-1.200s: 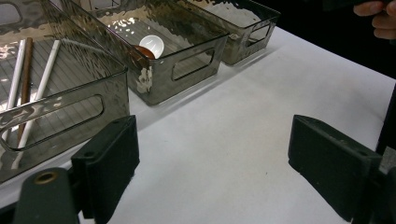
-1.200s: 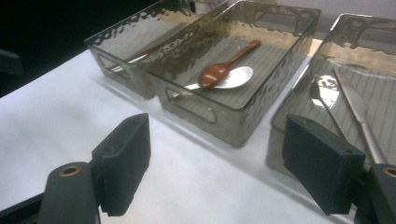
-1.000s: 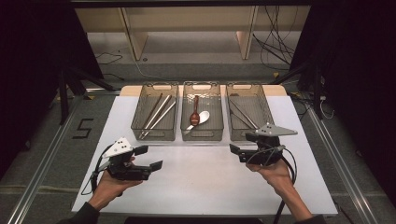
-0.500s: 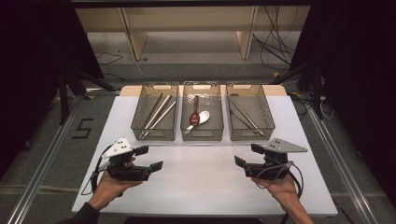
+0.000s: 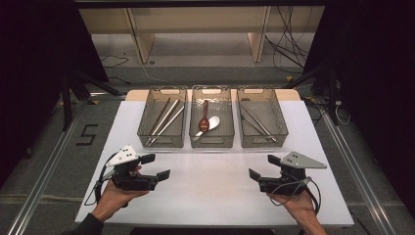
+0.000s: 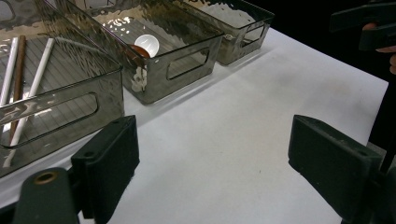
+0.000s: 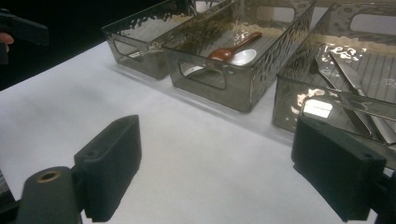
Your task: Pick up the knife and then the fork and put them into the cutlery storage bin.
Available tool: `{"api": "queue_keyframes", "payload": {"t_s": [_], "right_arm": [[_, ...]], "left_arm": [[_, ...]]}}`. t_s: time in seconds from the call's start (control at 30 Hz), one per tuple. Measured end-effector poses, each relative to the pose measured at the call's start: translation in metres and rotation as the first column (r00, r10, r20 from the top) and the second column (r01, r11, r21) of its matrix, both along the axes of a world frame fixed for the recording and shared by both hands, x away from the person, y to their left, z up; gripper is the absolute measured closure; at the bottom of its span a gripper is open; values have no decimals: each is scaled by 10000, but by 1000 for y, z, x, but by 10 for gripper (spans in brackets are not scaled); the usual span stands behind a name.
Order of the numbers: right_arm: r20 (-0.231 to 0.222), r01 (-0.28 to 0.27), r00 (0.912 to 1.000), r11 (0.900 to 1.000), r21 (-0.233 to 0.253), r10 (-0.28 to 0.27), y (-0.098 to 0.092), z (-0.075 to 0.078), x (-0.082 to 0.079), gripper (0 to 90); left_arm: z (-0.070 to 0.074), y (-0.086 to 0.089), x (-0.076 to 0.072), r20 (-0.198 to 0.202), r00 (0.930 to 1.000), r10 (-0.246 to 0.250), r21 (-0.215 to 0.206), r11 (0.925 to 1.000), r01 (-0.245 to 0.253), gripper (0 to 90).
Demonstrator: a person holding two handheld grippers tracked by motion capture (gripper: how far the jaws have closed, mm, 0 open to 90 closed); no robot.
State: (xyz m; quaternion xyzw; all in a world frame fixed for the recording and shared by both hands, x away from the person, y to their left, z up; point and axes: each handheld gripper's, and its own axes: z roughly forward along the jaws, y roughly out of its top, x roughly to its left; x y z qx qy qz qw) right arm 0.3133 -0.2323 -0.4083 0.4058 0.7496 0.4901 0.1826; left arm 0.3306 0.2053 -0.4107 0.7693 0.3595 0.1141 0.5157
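Both grippers rested low over the near part of the white table (image 5: 210, 196), the left gripper (image 5: 155, 166) and right gripper (image 5: 261, 167) wide open and empty. The cutlery lay sorted in three trays (image 5: 211, 142) beyond, so nothing seemed left but withdrawing.

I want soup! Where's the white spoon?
In the high view, the white spoon lies in the middle bin, beside the brown spoon.
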Motion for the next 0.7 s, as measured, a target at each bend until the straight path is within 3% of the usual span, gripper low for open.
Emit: {"api": "queue_keyframes", "payload": {"t_s": [0.7], "right_arm": [[42,126,9999,9999,-18,-126,-2,0,-1,173]], "left_arm": [[0,-1,1,-33,10000,-8,-29,10000,8,156]]}}
